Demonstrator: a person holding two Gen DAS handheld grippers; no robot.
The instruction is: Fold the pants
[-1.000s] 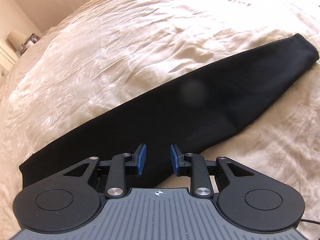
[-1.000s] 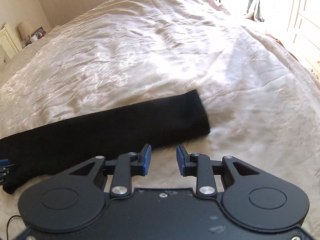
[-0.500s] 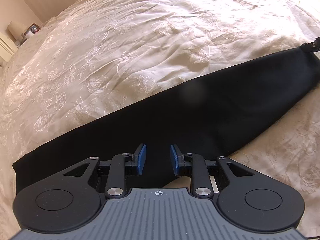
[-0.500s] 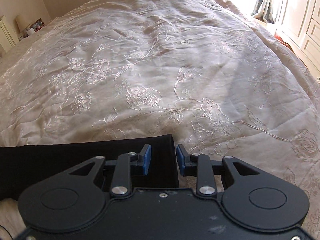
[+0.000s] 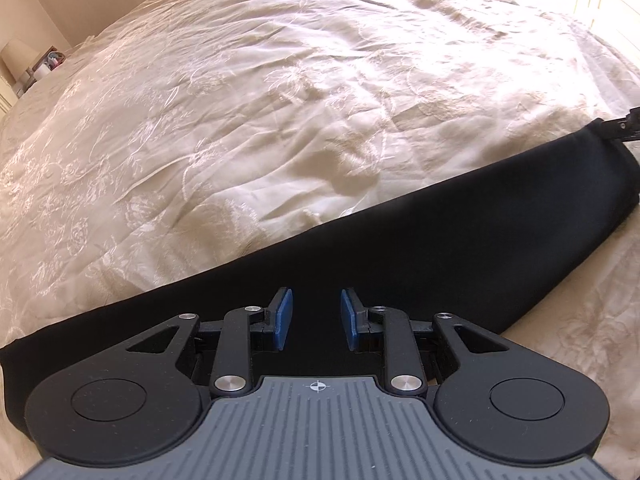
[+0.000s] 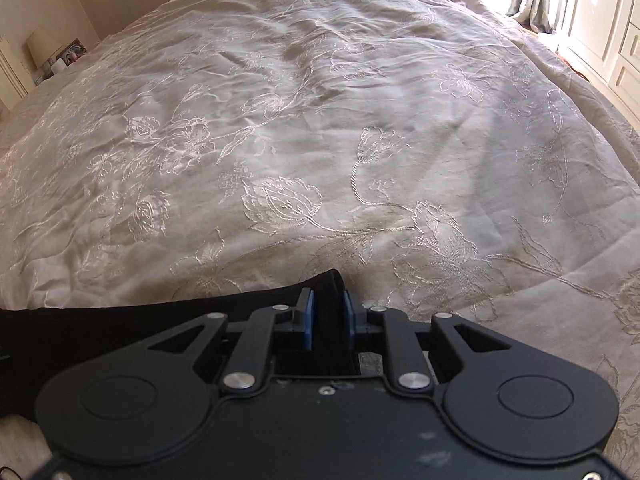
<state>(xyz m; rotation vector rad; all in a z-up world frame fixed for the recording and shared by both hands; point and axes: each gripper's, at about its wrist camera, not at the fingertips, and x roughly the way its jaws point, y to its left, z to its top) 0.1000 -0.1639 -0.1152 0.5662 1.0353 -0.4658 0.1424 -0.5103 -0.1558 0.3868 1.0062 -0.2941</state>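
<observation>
The black pants (image 5: pixel 440 248) lie folded lengthwise in a long band across the cream bedspread (image 5: pixel 280 100). My left gripper (image 5: pixel 316 318) is open and empty, low over the middle of the band. My right gripper (image 6: pixel 328 314) is shut on the far corner of the pants' end (image 6: pixel 326 284), with the black cloth pinched between its blue pads. The rest of the band (image 6: pixel 120 332) runs off to the left in the right wrist view. The right gripper's tip also shows at the pants' end in the left wrist view (image 5: pixel 624 126).
The embroidered bedspread (image 6: pixel 320 140) covers the whole bed. A lamp and small items stand on a nightstand (image 6: pixel 52 56) at the far left. White cupboard doors (image 6: pixel 600 28) and a curtain stand along the right side.
My right gripper has moved down onto the pants' end and closed on its corner. My left gripper has come lower over the middle of the pants and stayed open.
</observation>
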